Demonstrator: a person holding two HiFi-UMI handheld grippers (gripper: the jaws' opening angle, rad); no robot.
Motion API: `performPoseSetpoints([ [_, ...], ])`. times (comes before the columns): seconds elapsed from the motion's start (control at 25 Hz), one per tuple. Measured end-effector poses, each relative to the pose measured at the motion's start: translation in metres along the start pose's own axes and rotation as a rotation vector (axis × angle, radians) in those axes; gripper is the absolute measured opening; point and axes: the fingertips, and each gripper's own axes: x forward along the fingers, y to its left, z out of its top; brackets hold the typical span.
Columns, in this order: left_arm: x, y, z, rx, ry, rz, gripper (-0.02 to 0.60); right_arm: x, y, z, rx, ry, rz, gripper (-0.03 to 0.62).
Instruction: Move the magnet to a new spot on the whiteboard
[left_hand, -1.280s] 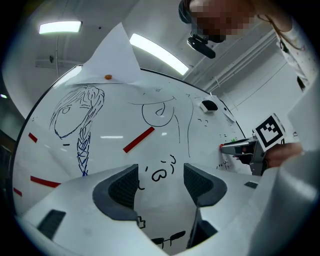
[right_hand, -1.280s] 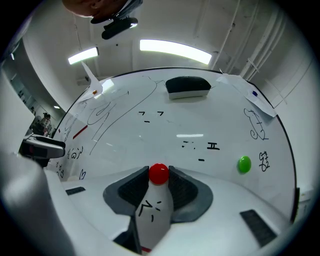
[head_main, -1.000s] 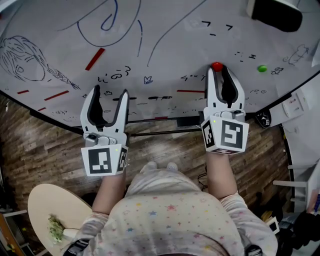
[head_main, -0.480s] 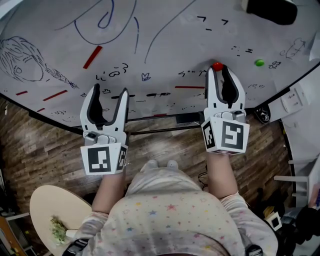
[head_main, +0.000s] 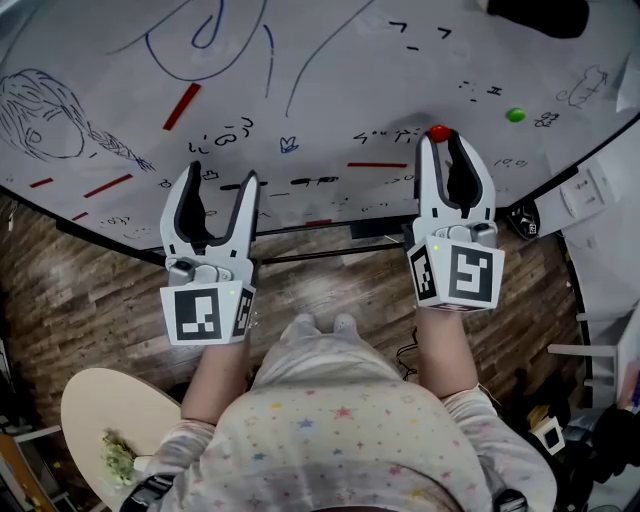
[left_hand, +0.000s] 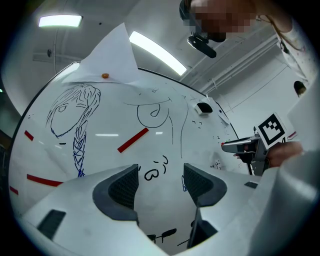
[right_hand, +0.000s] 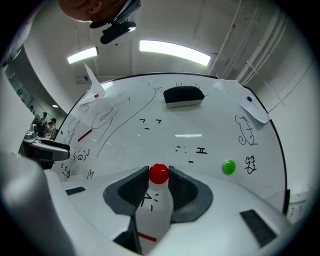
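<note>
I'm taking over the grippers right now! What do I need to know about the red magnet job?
Left hand-held gripper: open and empty, jaws apart in front of the whiteboard.
Right hand-held gripper: shut on the red magnet, pinched at the jaw tips, low on the board. Whether the magnet touches the board is unclear.
Green magnet: on the board, off to the right, not touched.
Done: red magnet gripped.
Left to do: take it to a bare new spot on the board, open the jaws, pull back.
</note>
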Motion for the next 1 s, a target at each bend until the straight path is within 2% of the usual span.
performPoseSetpoints([
  [0.72,-0.012,-0.002,-0.006,-0.048,0.026,-0.04,0.256,-0.029,0.014,-0.001,-0.002,-0.016,0.033,0.123],
  [1.0,-0.013,-0.004,-0.011,-0.06,0.027,-0.089,0.121,-0.036,0.017,-0.008,0.013,-0.006,0.023,0.123],
])
